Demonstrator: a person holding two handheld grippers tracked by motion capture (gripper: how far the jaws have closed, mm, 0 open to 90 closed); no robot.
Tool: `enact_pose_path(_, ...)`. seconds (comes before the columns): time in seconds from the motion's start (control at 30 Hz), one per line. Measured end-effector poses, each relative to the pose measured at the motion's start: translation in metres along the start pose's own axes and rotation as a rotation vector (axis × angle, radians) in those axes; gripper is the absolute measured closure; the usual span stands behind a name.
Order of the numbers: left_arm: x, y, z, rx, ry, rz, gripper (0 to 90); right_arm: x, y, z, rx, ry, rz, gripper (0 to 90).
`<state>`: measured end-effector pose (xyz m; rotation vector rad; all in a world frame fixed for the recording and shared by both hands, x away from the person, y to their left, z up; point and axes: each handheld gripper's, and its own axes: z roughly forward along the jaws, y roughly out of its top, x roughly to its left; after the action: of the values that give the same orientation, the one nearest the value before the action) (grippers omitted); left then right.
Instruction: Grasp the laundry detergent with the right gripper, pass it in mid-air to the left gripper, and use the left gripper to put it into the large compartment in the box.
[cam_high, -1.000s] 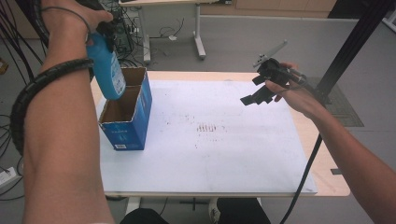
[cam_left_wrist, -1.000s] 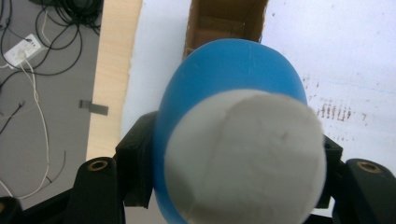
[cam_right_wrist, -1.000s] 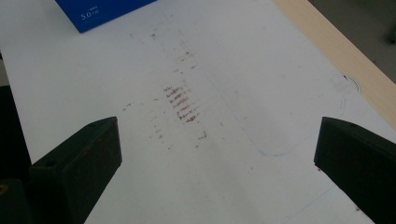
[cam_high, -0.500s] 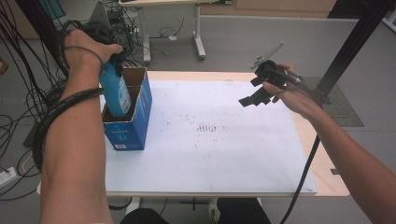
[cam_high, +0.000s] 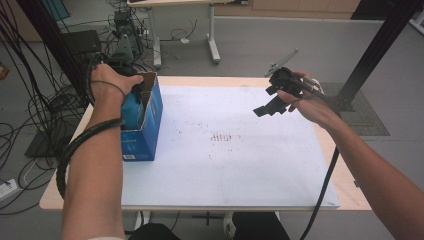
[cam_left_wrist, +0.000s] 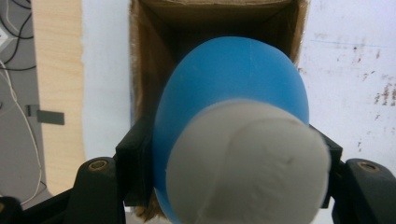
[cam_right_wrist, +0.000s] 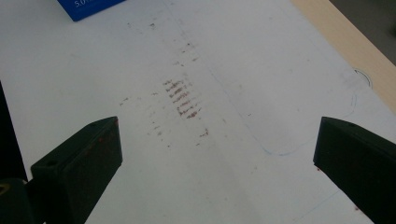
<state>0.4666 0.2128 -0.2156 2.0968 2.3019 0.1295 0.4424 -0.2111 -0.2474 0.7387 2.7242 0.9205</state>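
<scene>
While the right gripper (cam_high: 267, 106) hung open, the left gripper (cam_left_wrist: 224, 154) gripped the blue bottle (cam_left_wrist: 233, 93), partly lowered into the box (cam_high: 147, 120), unreleased.

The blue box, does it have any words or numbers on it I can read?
"5.0": white print on the blue box, cut off at the top edge of the right gripper view.
White print low on the same box in the high view: too small and blurred to read.

Grey floor (cam_high: 280, 45) beyond the table (cam_high: 345, 165). Tangled black cables (cam_high: 30, 100) at left. Second desk (cam_high: 210, 30) behind.
</scene>
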Motion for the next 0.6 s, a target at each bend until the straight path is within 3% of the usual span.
enact_pose_path(0.3,0.000,0.000,0.028,0.006,-0.011,0.002,35.8,-0.003,-0.004,0.002,0.002,-0.003,0.013,1.0)
enact_pose_path(0.6,0.005,-0.002,0.049,0.023,0.008,0.019,35.8,-0.005,-0.008,0.003,0.004,-0.005,0.019,1.0)
